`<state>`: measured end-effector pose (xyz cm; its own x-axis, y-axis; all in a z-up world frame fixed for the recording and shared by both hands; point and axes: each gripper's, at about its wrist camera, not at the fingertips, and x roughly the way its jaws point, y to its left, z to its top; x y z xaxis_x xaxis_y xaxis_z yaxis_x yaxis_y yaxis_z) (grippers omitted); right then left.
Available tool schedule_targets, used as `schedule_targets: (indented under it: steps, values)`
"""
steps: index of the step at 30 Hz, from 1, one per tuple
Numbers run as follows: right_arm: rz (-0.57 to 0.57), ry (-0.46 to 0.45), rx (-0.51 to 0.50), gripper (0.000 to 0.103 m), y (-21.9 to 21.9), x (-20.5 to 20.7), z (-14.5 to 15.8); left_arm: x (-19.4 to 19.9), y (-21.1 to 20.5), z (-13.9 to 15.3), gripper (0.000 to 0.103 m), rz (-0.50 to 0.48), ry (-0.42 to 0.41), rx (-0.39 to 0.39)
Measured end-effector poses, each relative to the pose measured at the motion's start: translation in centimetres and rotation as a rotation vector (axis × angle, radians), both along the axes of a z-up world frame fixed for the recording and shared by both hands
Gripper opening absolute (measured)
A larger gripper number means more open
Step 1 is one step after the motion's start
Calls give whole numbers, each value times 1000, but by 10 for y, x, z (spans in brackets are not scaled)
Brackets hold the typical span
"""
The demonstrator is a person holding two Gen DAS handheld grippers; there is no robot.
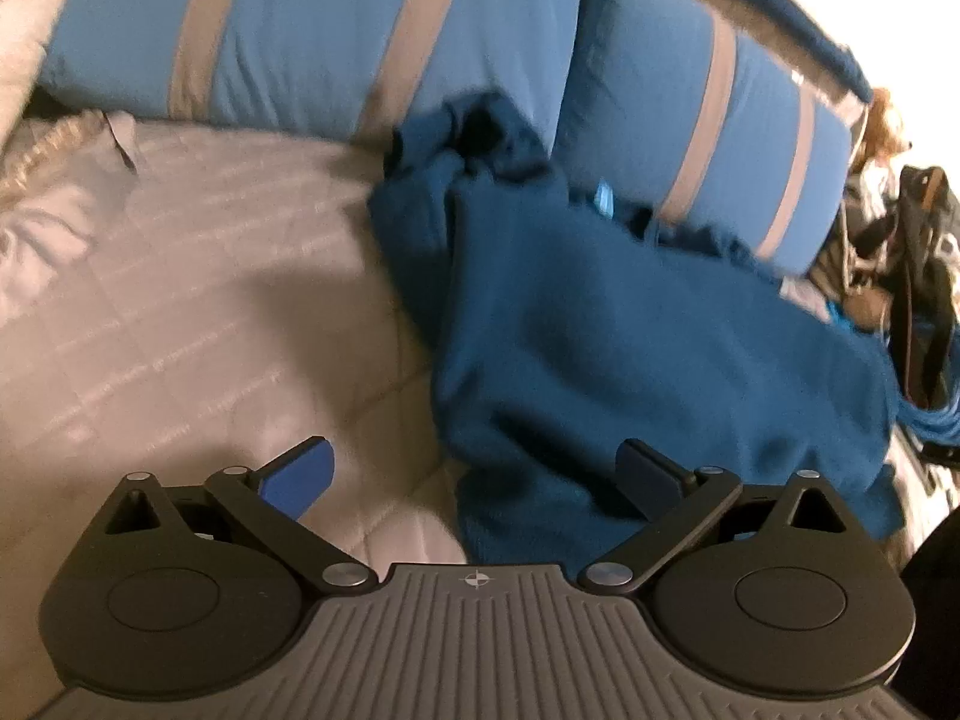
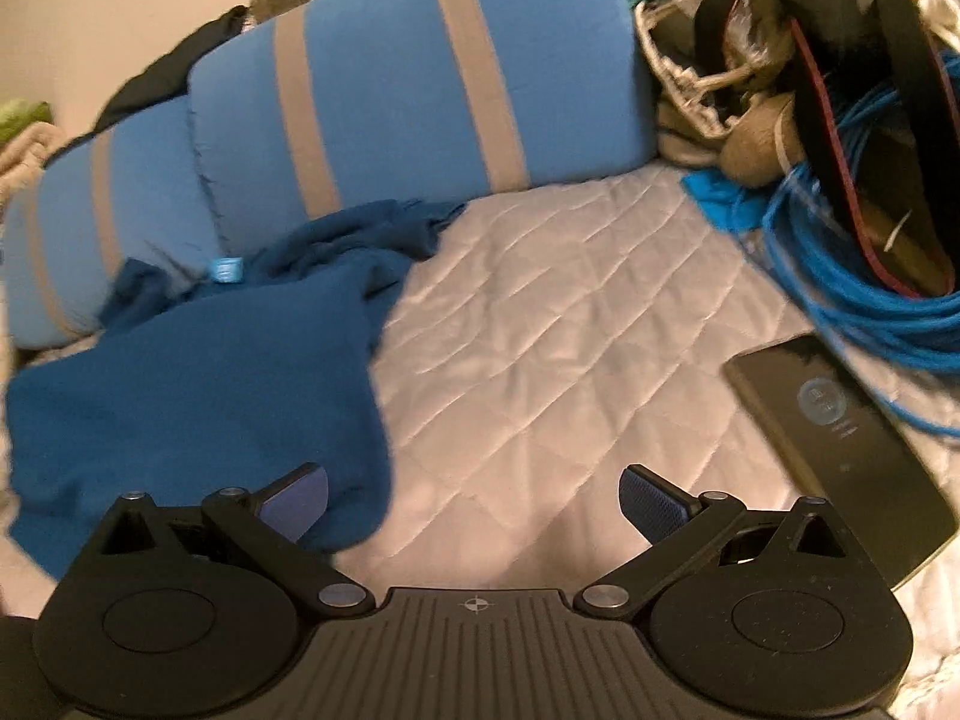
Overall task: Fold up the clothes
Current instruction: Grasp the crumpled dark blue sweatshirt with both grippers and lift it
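A dark teal garment (image 1: 612, 330) lies rumpled on the pale quilted bed cover (image 1: 198, 312), its bunched upper part against the blue pillows. My left gripper (image 1: 477, 477) hangs open above the garment's near left edge, nothing between its blue pads. In the right wrist view the same garment (image 2: 198, 384) spreads at the left, with a small light-blue label (image 2: 226, 270) near its top. My right gripper (image 2: 474, 501) is open too, just above the quilt (image 2: 570, 324) by the garment's near right corner, holding nothing.
Two blue pillows with grey stripes (image 1: 336, 30) (image 2: 414, 78) line the back of the bed. At the right lie a dark phone (image 2: 840, 450), a coil of blue cable (image 2: 864, 288) and a heap of bags and straps (image 2: 828, 48). A beige blanket (image 1: 30, 138) sits far left.
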<state>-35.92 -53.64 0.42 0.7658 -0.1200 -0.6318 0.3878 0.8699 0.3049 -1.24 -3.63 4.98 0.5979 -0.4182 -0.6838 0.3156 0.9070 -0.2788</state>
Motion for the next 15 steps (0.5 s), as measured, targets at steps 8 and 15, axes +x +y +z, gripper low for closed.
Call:
schedule_targets:
  steps: [8,15]
  values:
    - [99,20,38,90,6,-4,-8,-5,-5,-18,82,-53,52,15]
    - [191,53,99,77,21,13,-23,2,-21,-20,45,-70,51,34]
